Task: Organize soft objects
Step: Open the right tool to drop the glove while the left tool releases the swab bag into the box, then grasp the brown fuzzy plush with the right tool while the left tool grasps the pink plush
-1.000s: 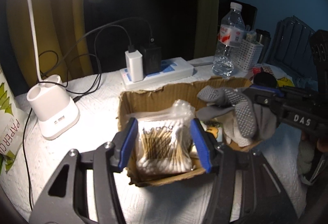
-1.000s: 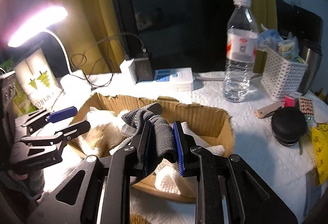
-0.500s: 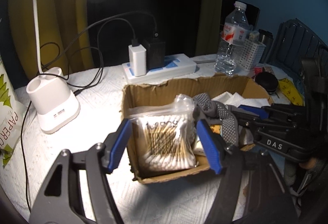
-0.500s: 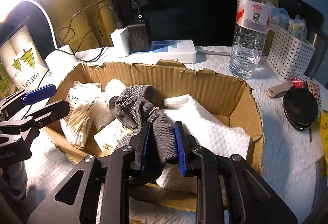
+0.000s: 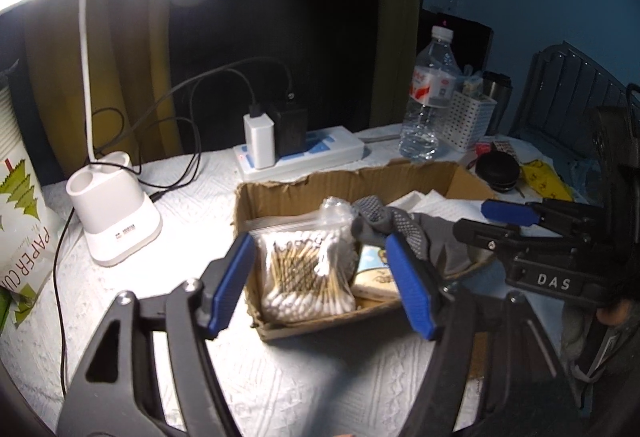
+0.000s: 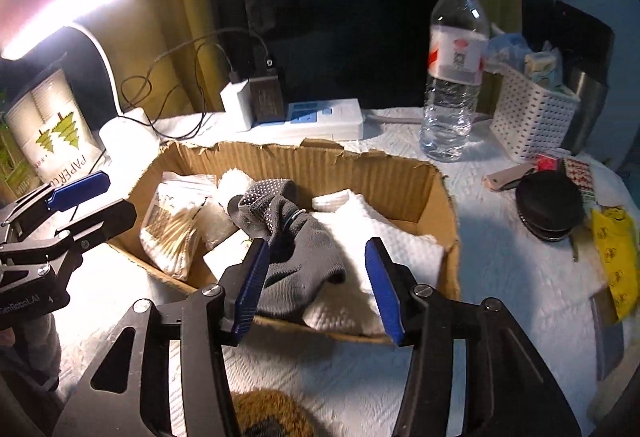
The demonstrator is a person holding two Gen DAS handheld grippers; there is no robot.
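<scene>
A torn cardboard box (image 5: 320,181) (image 6: 320,165) stands on the white table cover. At its left end lies a clear bag of cotton swabs (image 5: 308,277) (image 6: 172,233). My left gripper (image 5: 322,285) (image 6: 92,203) is opening just in front of the bag, and its blue pads stand clear of it. A grey dotted sock (image 6: 296,237) (image 5: 400,225) rests in the box on a folded white cloth (image 6: 360,229). My right gripper (image 6: 318,287) (image 5: 474,219) is opening too. The sock lies loose between its pads, unpressed.
A white lamp base (image 5: 116,221) sits left of the box. Behind it are a power strip (image 5: 304,153) with chargers and cables. A water bottle (image 6: 456,77), a white basket (image 6: 528,117), a black round case (image 6: 550,205) and a yellow packet (image 6: 616,257) crowd the right. A paper-cup pack (image 5: 24,229) stands far left.
Both grippers have opened. The left let go of the swab bag and the right let go of the grey sock, which now lies in the box. Both drew back slightly.
</scene>
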